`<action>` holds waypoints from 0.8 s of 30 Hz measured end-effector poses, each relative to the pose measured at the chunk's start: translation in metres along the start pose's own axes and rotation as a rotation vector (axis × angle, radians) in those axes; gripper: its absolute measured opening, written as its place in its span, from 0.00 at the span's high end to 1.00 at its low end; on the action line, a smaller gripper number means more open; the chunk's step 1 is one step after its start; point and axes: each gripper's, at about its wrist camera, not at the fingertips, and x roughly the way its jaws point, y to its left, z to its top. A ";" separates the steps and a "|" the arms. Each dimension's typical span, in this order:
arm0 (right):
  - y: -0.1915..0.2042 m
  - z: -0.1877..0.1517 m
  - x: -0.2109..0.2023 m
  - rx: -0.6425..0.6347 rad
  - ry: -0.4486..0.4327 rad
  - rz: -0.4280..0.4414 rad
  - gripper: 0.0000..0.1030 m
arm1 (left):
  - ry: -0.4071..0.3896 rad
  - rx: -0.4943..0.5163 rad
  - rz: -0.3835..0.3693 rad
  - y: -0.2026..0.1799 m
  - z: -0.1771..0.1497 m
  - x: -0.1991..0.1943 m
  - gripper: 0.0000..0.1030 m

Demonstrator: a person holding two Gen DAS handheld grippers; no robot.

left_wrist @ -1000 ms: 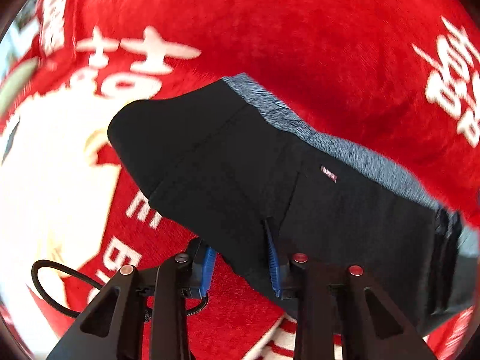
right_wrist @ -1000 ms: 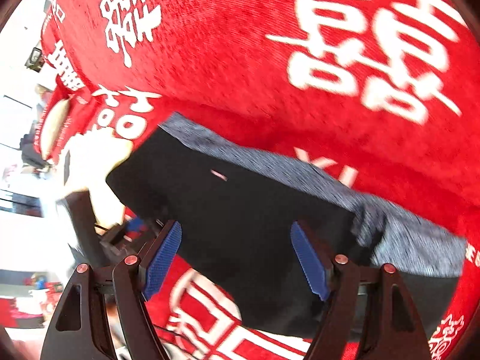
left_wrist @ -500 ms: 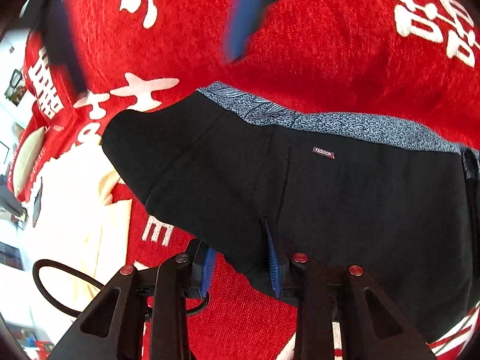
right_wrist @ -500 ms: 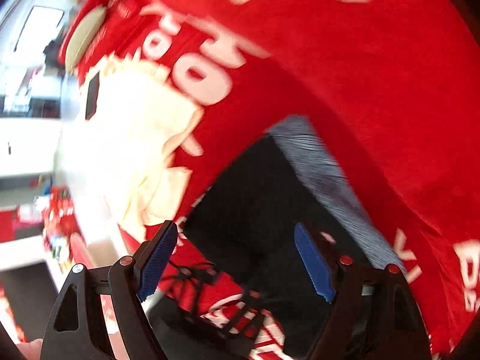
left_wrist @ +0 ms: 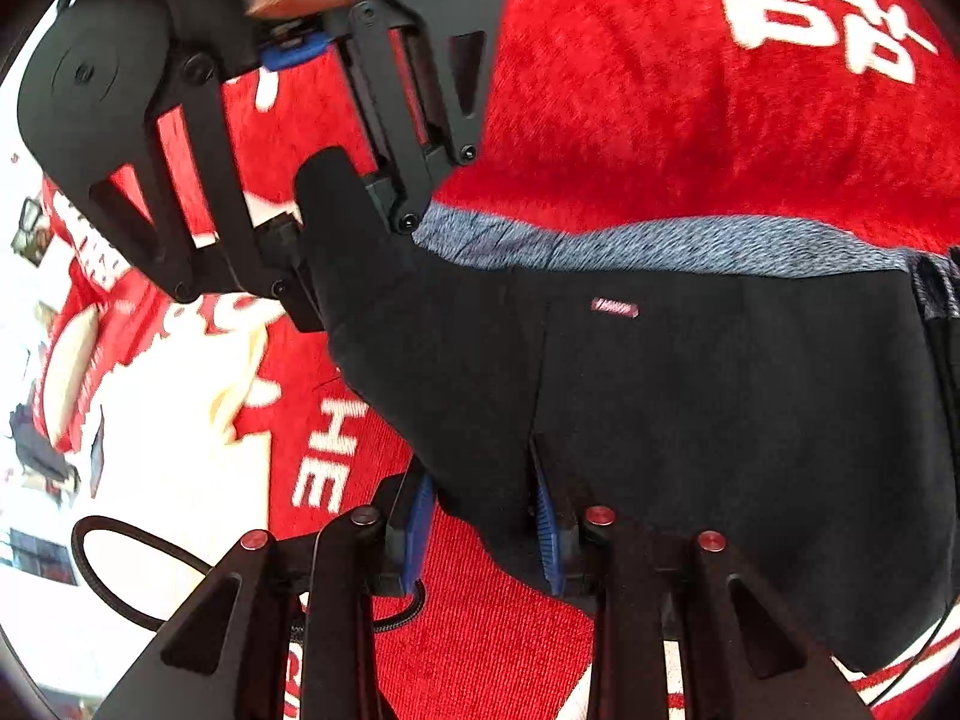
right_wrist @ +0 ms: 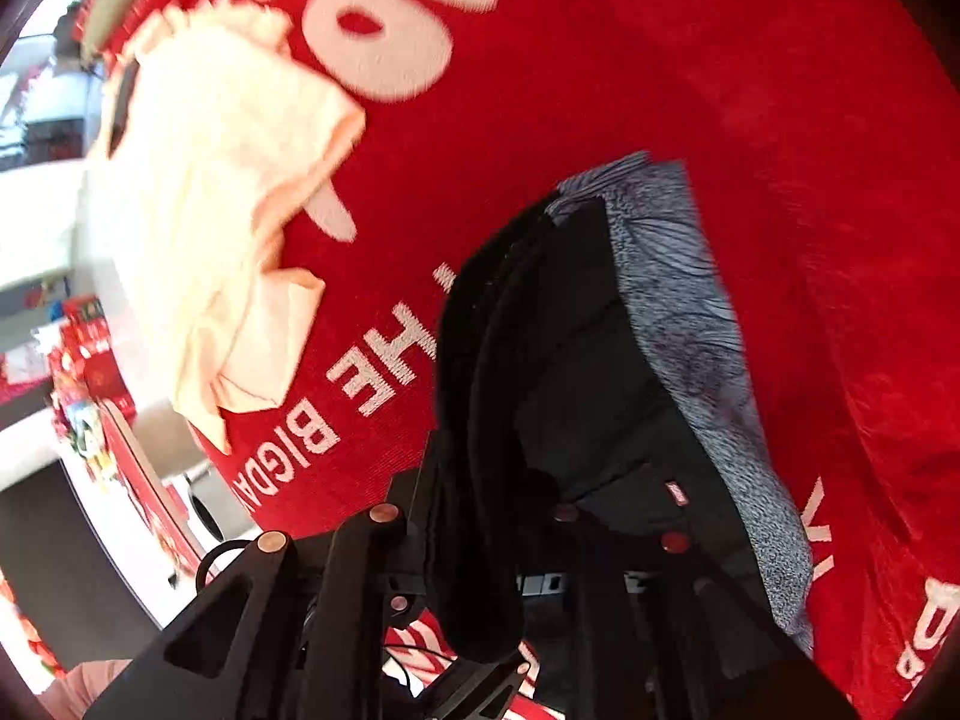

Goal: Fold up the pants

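- The black pants (left_wrist: 690,396), with a grey speckled waistband (left_wrist: 660,243), lie folded on a red plush cloth (left_wrist: 630,120) printed with white characters and letters.
- The left gripper (left_wrist: 483,531) has its jaws clenched on the near edge of the pants, the black fabric pinched between the blue pads (left_wrist: 543,525).
- In the left wrist view, the right gripper (left_wrist: 336,228) sits at the far left corner of the pants, its jaws grasping a raised flap of black fabric.
- In the right wrist view, the folded layers of the pants (right_wrist: 540,396) run up from between the right gripper's fingers, waistband (right_wrist: 690,324) on the right side; the pads are hidden by cloth.
- A pale cream garment (right_wrist: 216,204) lies crumpled on the red cloth, to the left of the pants and apart from them.
- A black cable (left_wrist: 114,570) loops beside the left gripper.
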 end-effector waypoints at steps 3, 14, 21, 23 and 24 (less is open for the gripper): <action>-0.018 -0.025 -0.019 0.053 -0.090 0.067 0.83 | -0.033 0.020 -0.005 -0.003 0.005 -0.010 0.69; -0.089 -0.150 -0.109 0.265 -0.453 0.348 0.83 | -0.230 0.219 -0.106 -0.041 0.031 -0.109 0.69; -0.145 -0.262 -0.145 0.405 -0.654 0.469 0.83 | -0.309 0.377 -0.252 -0.089 0.037 -0.164 0.69; -0.162 -0.301 -0.146 0.453 -0.713 0.490 0.83 | -0.306 0.410 -0.301 -0.105 0.040 -0.174 0.69; -0.170 -0.320 -0.144 0.479 -0.739 0.501 0.83 | -0.301 0.429 -0.332 -0.119 0.041 -0.181 0.69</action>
